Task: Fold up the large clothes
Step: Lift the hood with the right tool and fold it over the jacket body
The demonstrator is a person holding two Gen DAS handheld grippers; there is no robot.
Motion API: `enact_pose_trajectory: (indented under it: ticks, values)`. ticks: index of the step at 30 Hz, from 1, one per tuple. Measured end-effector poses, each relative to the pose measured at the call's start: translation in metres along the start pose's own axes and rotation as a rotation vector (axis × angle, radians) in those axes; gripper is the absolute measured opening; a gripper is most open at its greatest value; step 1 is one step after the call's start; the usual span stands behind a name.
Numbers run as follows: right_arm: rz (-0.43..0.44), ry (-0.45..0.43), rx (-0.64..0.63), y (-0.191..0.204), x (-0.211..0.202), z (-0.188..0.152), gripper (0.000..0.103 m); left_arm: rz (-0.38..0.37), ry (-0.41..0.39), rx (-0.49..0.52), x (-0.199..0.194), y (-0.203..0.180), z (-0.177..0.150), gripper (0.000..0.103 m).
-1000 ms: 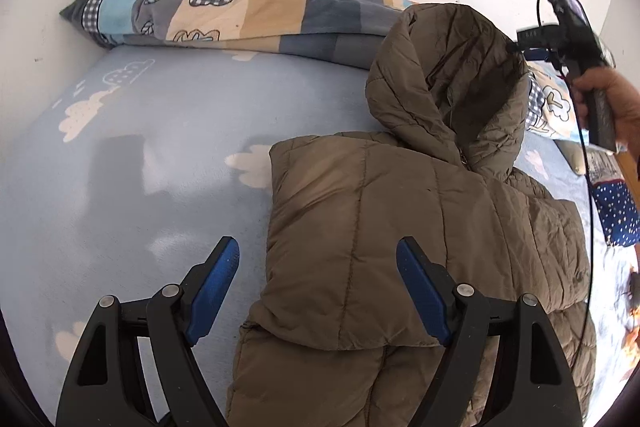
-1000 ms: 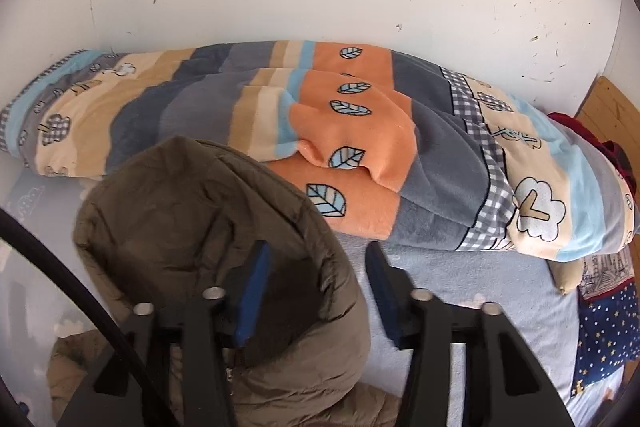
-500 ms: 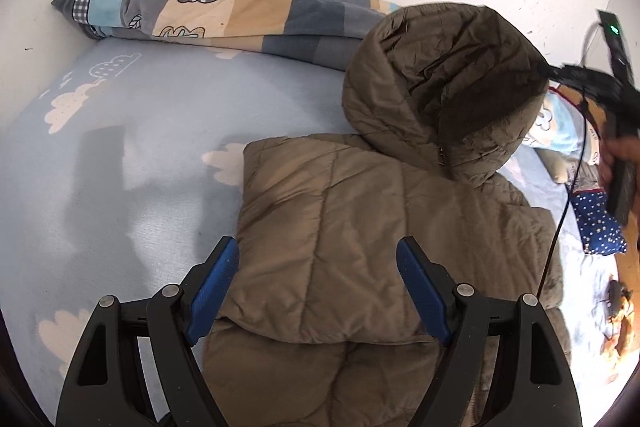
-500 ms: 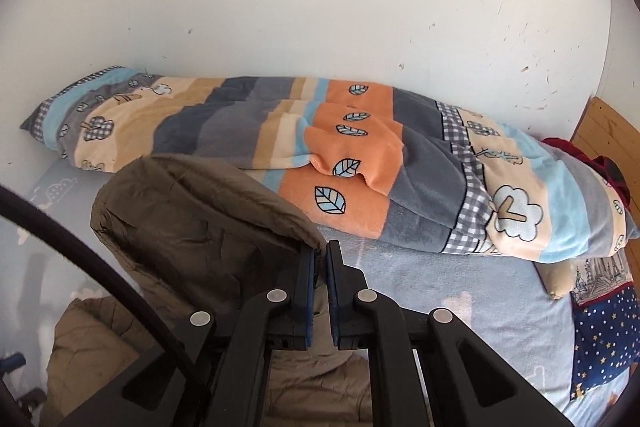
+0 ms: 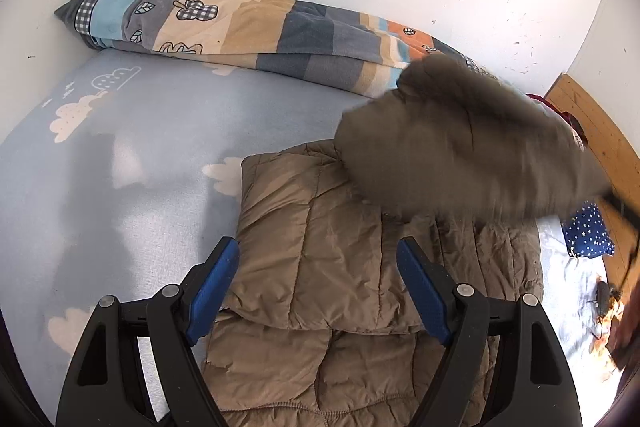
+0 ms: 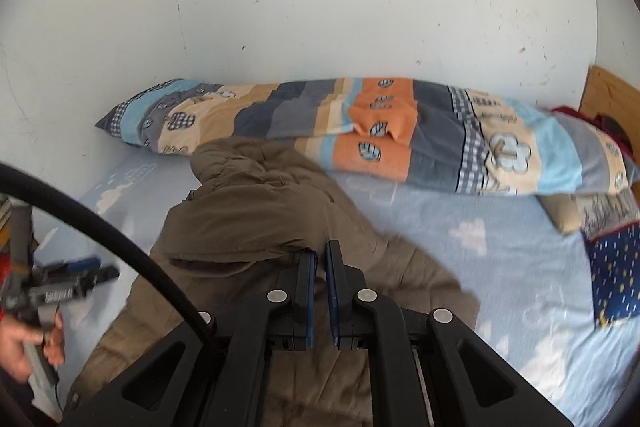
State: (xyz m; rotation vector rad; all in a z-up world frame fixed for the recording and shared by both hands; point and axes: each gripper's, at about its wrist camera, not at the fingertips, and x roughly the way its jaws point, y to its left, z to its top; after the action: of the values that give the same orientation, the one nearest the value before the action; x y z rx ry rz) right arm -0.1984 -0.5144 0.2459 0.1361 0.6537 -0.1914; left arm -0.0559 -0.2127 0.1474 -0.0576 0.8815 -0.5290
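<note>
Olive-brown quilted puffer jacket [image 5: 340,267] lies on the pale blue cloud-print bed sheet [image 5: 140,147], on the near side of the striped patchwork blanket [image 5: 240,27] rolled along the wall. In the left wrist view its sleeve side is already folded in over the body, leaving a straight padded edge toward the sheet, with a second layer lapped across the lower part. The jacket's hood [image 5: 460,147] is blurred and raised above the collar, on the blanket side of the body, apparently mid-swing. The left gripper [image 5: 320,287] hangs over the folded panel with its blue-padded jaws spread wide, holding nothing.

From the right wrist view, the right gripper [image 6: 320,259] has its jaws pressed nearly together on the rim of the hood [image 6: 248,211], which is doubled toward the jacket body. The left hand [image 6: 24,347] shows at the edge, away from the blanket.

By my judgement the side folds are finished and the hood fold is in progress; laying the hood flat and folding the jacket in half lengthwise or crosswise remain.
</note>
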Motion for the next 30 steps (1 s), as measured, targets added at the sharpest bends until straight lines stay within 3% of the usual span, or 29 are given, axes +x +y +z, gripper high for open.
enact_pose_trajectory:
  ticks: [4,9,10,13,14,16,18,21,23,25,30]
  values:
    - [-0.001,0.053,0.053,0.000,-0.011,-0.054,0.003,-0.002,0.004,0.002,-0.004,0.002,-0.002,0.080]
    - [-0.115,0.181,0.085,-0.011,0.020,-0.111,0.003,0.008,0.040,-0.005,0.004,0.005,-0.005,0.080]
    - [-0.101,0.195,0.120,-0.016,0.021,-0.112,0.003,0.006,0.044,-0.010,0.005,0.005,-0.005,0.080]
    - [0.056,0.178,0.239,-0.018,0.015,-0.106,0.006,0.006,0.042,-0.012,0.004,0.005,-0.005,0.080]
    - [0.103,0.171,0.256,-0.014,0.015,-0.102,0.009,0.012,0.037,-0.016,0.003,0.006,-0.005,0.080]
    - [0.177,0.154,0.312,-0.007,0.018,-0.096,0.026,0.015,0.032,-0.031,0.003,0.010,-0.004,0.080]
    - [0.260,0.157,0.397,0.001,0.031,-0.092,0.032,0.014,0.036,-0.043,0.004,0.014,-0.004,0.080]
    - [0.321,0.183,0.504,0.012,0.060,-0.088,0.034,0.019,0.034,-0.052,0.004,0.017,-0.002,0.080]
    - [0.327,0.191,0.554,0.022,0.078,-0.086,0.035,0.014,0.033,-0.053,0.003,0.018,-0.002,0.080]
    - [0.296,0.195,0.633,0.025,0.098,-0.087,0.046,0.011,0.030,-0.051,0.003,0.019,-0.002,0.080]
    - [0.230,0.194,0.831,0.022,0.135,-0.092,0.057,-0.001,0.042,-0.058,0.007,0.022,-0.002,0.080]
